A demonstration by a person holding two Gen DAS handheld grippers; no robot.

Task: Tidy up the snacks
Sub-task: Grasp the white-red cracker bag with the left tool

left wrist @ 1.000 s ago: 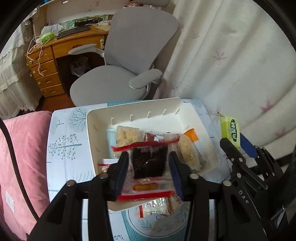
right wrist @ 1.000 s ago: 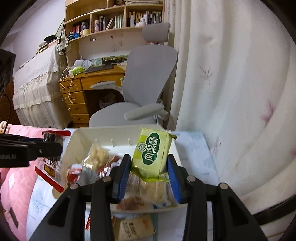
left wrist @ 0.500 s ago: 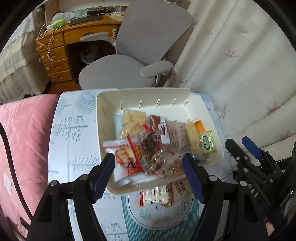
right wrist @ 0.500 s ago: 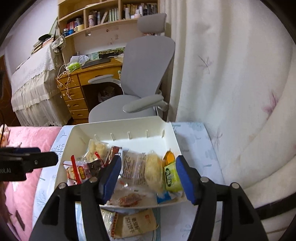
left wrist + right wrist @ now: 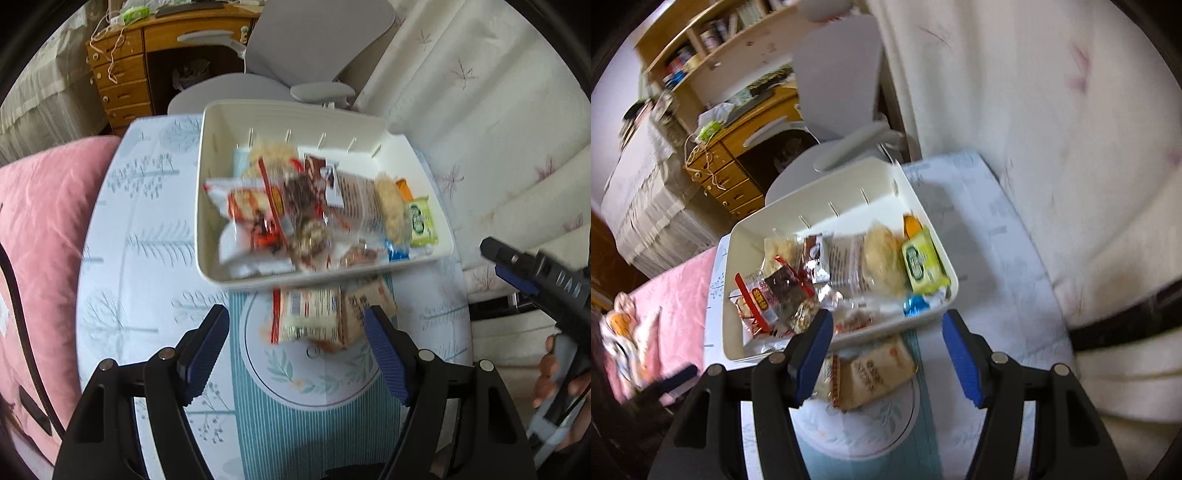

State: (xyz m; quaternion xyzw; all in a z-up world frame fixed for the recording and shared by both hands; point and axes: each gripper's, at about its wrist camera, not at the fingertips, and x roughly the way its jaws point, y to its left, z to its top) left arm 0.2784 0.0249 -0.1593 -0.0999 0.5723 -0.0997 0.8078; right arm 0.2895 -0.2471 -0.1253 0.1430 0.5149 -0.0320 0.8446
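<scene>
A white bin (image 5: 207,206) (image 5: 934,236) on the table holds several snack packets. Among them are a red-edged pack of dark snack (image 5: 299,195) (image 5: 783,288) and a green packet (image 5: 421,221) (image 5: 921,264) at the bin's right end. Two packets lie on the table against the bin's near wall: a white-and-red one (image 5: 306,314) (image 5: 827,376) and a tan one (image 5: 367,306) (image 5: 875,369). My left gripper (image 5: 295,325) hangs open above these two, holding nothing. My right gripper (image 5: 886,325) (image 5: 535,277) is open and empty too, over the tan packet.
The table wears a tree-print cloth (image 5: 147,236) with a teal striped runner (image 5: 295,435). Pink bedding (image 5: 40,229) lies to the left, a pale curtain (image 5: 480,129) to the right. A grey office chair (image 5: 295,55) and a wooden desk (image 5: 122,74) stand behind. A hand (image 5: 561,376) holds the right gripper.
Both grippers opened and let go: the dark snack pack and the green packet now lie in the bin. Both then drew back and down over the two packets on the table.
</scene>
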